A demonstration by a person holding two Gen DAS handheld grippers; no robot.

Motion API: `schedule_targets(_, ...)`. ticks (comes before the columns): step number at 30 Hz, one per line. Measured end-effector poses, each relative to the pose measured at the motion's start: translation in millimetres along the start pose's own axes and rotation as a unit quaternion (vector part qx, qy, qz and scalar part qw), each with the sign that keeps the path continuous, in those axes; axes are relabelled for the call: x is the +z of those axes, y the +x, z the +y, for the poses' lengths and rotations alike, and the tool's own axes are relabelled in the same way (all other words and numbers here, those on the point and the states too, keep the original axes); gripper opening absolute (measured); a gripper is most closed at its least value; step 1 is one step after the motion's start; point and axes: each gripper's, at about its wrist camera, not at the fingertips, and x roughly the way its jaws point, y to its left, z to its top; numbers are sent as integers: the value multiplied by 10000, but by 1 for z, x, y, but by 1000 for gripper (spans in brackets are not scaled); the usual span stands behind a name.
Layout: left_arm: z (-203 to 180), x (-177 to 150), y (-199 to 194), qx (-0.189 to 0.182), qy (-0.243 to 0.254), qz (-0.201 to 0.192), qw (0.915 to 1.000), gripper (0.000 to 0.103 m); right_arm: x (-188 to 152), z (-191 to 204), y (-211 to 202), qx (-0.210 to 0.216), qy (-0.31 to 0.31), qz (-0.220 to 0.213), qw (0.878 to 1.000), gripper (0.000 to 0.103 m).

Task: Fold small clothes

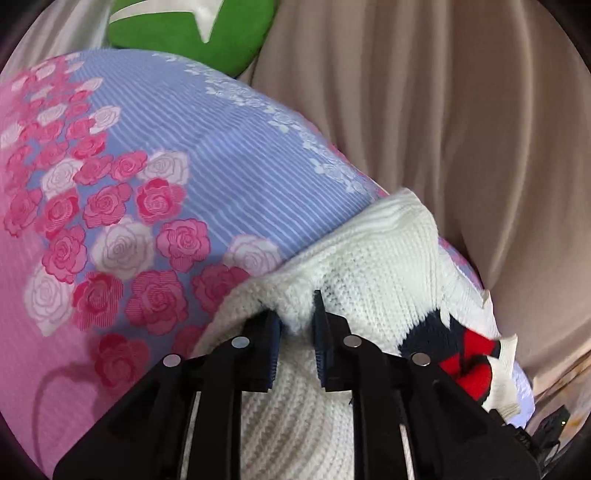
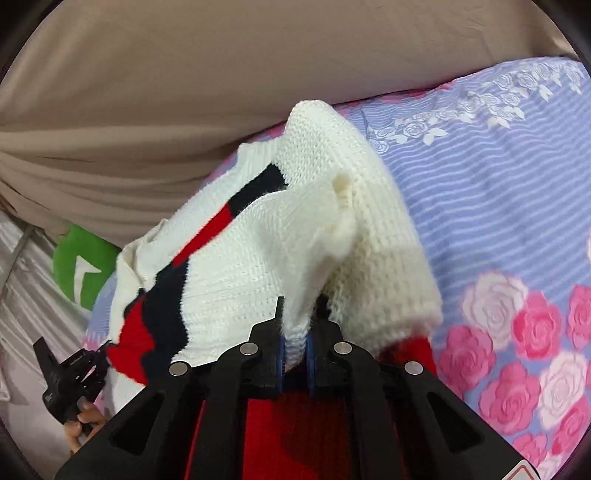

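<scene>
**Left wrist and right wrist views: one sweater pinched by two grippers over a rose-print bedspread**

Left wrist view shows one bedspread [image 1: 221, 155], lilac with thin white stripes and clusters of pink and white roses, filling the left and centre. One beige curtain [image 1: 461, 147] hangs in folds beyond the bedspread's far edge, and one green cushion [image 1: 184, 33] with a white mark sits at that same far edge.

One white knit sweater [image 1: 369, 258] lies on the near part of the bedspread. It carries one navy band and red patches on the side toward the curtain. A small white label shows at the sweater's edge there.

The left gripper [image 1: 297, 321] has its two jaws drawn close together with a fold of the white knit pinched between them; the rest of the sweater bunches up ahead of the fingers and drapes below them.

In the right wrist view, the same sweater [image 2: 288, 229] rises off the bedspread [image 2: 498, 184] in a bunched peak, its ribbed cuff hanging toward the roses. The right gripper [image 2: 293, 328] also has its two jaws nearly together, clamping a white fold, with red knit lying under its body. The left gripper [image 2: 70, 373] appears at the sweater's far corner, beside the green cushion [image 2: 85, 266].
</scene>
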Motion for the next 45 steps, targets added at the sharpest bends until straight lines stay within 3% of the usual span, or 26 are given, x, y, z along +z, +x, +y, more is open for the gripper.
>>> schedule_targets(3, 0, -6, -2, 17, 212, 59, 9998, 17, -9, -7, -29, -316, 262, -279, 9988, 14)
schedule_targets(5, -1, -8, -5, -12, 314, 94, 9995, 19, -10, 4, -55, -667, 138, -788, 9946, 27)
schedule_targets(7, -3, -8, -9, -51, 355, 91, 9993, 21, -2, 29, -67, -368, -313, -1009, 9937, 39)
schedule_targets(8, -4, -10, -10, -49, 380, 79, 9992, 23, 4, 52, -63, -71, -633, -901, 9939, 55)
schedule_targets(9, -5, -12, -10, -34, 406, 64, 9991, 23, 8, 74, -54, 215, -901, -732, 9930, 60)
schedule_targets(11, -9, -12, -9, -7, 429, 41, 9991, 24, 10, 119, -23, 635, -1403, -350, 9874, 60)
schedule_targets(14, -9, -12, -9, -39, 431, 28, 9991, 25, 5, 175, 38, 725, -2007, 288, 9765, 60)
schedule_targets(19, -6, -11, -9, -132, 370, 38, 9992, 25, -7, 219, 123, 313, -2494, 853, 9641, 59)
schedule_targets(20, -6, -12, -10, -143, 367, 39, 9992, 26, -8, 223, 135, 149, -2571, 920, 9619, 47)
schedule_targets(21, -6, -12, -10, -159, 358, 42, 9992, 26, -8, 223, 140, 85, -2629, 945, 9602, 16)
schedule_targets(22, -5, -12, -11, -172, 345, 41, 9992, 26, -6, 228, 144, 32, -2671, 916, 9593, 6)
schedule_targets(24, -6, -13, -11, -174, 321, 29, 9993, 26, 1, 251, 138, 69, -2802, 403, 9591, 4)
schedule_targets(27, -10, -15, -14, -116, 390, -53, 9992, 31, 18, 290, 107, 504, -2929, -485, 9536, 4)
schedule_targets(29, -14, -16, -16, -55, 484, -103, 9988, 36, 17, 314, 127, 574, -3203, -474, 9444, 5)
schedule_targets(30, -15, -17, -16, -4, 527, -113, 9985, 36, 13, 320, 153, 439, -3298, -57, 9430, 9)
schedule_targets(32, -16, -17, -14, 10, 555, -77, 9984, 36, -1, 319, 203, -231, -3468, 767, 9345, 8)
schedule_targets(34, -16, -16, -13, 12, 569, -53, 9984, 36, -8, 316, 193, -236, -3621, 503, 9305, 8)
schedule_targets(37, -17, -16, -13, 37, 609, -51, 9981, 37, 5, 293, 114, 353, -3144, -174, 9485, 18)
schedule_targets(39, -18, -16, -11, 73, 644, -51, 9979, 37, 12, 258, 68, 215, -2846, -564, 9567, 48)
schedule_targets(45, -18, -4, -6, 101, 689, 3, 9976, 42, 9, 95, -16, -776, -1581, -714, 9818, 55)
